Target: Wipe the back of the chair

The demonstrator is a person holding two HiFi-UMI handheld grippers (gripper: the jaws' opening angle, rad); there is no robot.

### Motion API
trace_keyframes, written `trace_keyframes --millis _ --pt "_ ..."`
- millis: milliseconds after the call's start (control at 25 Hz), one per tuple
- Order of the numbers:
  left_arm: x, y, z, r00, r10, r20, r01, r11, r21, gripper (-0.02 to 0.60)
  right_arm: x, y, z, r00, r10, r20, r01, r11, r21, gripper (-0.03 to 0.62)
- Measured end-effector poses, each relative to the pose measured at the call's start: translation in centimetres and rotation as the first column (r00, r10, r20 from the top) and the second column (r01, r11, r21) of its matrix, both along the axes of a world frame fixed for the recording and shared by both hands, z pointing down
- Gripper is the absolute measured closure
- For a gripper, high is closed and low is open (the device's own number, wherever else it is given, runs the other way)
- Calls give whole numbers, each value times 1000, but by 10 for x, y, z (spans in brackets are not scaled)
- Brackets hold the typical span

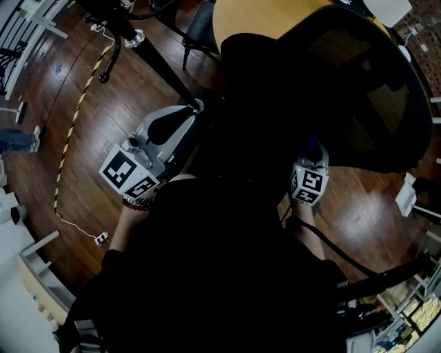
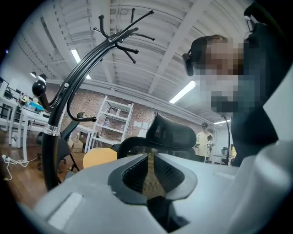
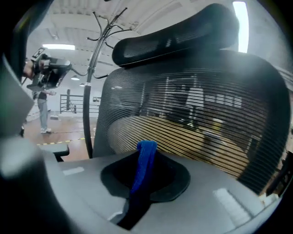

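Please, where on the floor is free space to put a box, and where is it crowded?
Bare wood floor lies between the striped cable and the left tool. A smaller bare patch lies between the chair back, the right tool and a white object. Crowded: the top, around the coat stand and table.

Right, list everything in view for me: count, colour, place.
office chair: one, black mesh back with headrest, straight ahead of the right gripper
cloth: one, blue, pinched in the right gripper
coat stand: one, black, left of the chair
round table: one, yellow-tan top, beyond the chair
shelving unit: one, white, far side of the room
wooden floor: brown, all around
striped cable: one, yellow and black, on the floor at left
bystander: one, pale top, far background
left gripper: one, grey, jaws a narrow gap apart, nothing held
right gripper: one, grey, shut on the cloth
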State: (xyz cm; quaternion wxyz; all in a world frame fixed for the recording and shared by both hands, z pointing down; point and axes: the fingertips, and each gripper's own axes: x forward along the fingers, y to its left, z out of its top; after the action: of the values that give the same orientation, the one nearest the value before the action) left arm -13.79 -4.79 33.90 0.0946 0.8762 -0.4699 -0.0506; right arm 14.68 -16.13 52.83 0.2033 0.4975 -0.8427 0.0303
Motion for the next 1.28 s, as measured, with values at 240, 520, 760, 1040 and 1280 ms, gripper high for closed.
trace_keyframes --millis 240,520,760,1040,1280 --pt "-16 16 9 999 -39 -26 38 999 -27 532 -136 -3 4 956 -278 -93 279 960 0 554" --pt "-40 29 26 996 -75 -39 73 996 -51 532 -246 -1 32 886 -419 -200 425 905 -14 554" --pt "-55 19 34 999 -32 -30 30 998 -47 532 -295 2 52 860 -490 -144 484 872 -77 555" --pt "-42 -1 27 998 64 -25 -65 997 -43 532 -208 31 38 903 -415 116 430 886 -176 554" --pt "17 -22 29 977 214 18 -212 975 -59 537 18 61 82 965 238 108 -187 918 -351 554"
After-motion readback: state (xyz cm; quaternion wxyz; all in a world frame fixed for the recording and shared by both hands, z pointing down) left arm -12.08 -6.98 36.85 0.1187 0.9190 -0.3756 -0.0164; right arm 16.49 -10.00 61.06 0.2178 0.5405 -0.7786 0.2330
